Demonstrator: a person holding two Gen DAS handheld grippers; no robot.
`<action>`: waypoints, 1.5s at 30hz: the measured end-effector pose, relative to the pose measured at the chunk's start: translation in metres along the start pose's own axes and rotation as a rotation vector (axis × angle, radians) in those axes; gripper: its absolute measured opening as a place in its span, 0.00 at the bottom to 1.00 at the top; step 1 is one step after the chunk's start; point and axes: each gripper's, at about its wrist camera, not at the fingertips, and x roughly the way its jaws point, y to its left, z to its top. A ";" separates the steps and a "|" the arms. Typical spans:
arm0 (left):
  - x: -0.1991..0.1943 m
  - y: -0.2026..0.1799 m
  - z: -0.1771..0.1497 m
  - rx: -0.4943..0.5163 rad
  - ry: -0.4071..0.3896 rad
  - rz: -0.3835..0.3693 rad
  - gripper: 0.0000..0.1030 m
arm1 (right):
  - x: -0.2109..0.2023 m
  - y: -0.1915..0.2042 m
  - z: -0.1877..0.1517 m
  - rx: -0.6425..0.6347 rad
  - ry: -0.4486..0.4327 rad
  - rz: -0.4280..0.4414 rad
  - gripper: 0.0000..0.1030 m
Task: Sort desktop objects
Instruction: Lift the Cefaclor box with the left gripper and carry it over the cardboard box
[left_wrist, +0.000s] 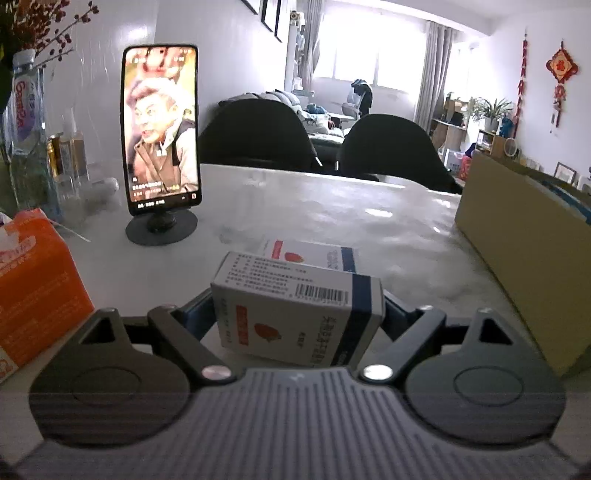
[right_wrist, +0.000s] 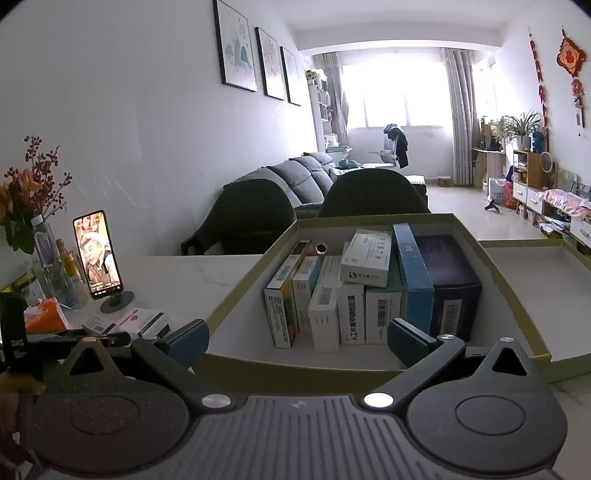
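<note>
Medicine box (left_wrist: 295, 314), white with a dark blue band, a barcode and an orange-red emblem, sits between the fingers of my left gripper (left_wrist: 297, 317), tilted, near end lower. Both blue pads flank its short ends; the left pad (left_wrist: 199, 314) looks to meet the carton, and the right one is mostly hidden behind the box corner. I read this as a grasp on the box, jaws set wide.

Second matching box (left_wrist: 314, 254) lies flat on the pale marble table (left_wrist: 369, 221), just beyond the held one. Further left, a phone (left_wrist: 160, 125) stands upright on a round black stand with its screen lit. An orange tissue pack (left_wrist: 33, 295) is at the near left, with bottles (left_wrist: 70, 147) behind it. A cardboard box wall (left_wrist: 524, 240) runs along the right.

From the right wrist: right gripper (right_wrist: 297, 339) hangs with jaws released, nothing between the pads, over the near edge of the open storage box (right_wrist: 251, 273). Inside it, a row of cartons (right_wrist: 325, 302) stands upright, one white box lying across the top, a dark blue box (right_wrist: 454, 291) at the right end. The box lid (right_wrist: 535, 280) lies open-side-up to the right. The two medicine boxes show small at the far left, near the phone.
</note>
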 end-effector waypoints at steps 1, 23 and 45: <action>-0.004 -0.002 0.001 -0.002 -0.012 -0.006 0.87 | -0.001 0.000 0.000 0.000 -0.001 0.000 1.00; -0.041 -0.069 0.032 0.079 -0.135 -0.159 0.87 | -0.014 -0.006 0.002 0.017 -0.027 -0.010 1.00; -0.038 -0.130 0.058 0.193 -0.185 -0.320 0.87 | -0.028 -0.034 0.008 0.081 -0.072 -0.068 1.00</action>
